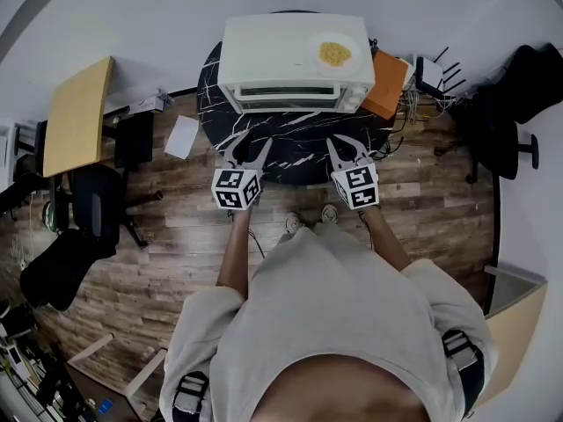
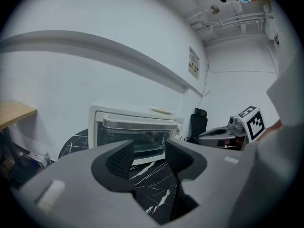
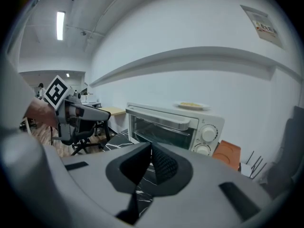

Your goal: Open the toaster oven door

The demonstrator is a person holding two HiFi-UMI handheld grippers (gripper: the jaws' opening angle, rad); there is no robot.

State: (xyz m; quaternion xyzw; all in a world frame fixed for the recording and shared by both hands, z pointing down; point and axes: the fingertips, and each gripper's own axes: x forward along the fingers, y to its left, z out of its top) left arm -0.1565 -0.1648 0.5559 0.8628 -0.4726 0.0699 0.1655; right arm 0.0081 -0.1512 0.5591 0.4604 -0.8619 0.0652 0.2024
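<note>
Left hand-held gripper [image 2: 147,156], jaws apart, short of toaster oven [image 2: 137,125].

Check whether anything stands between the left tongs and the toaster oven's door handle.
Nothing visible does. Only bare black tabletop lies between the open left tongs and the handle of the shut toaster oven. The plate of food sits on the oven's top, out of the path.
</note>
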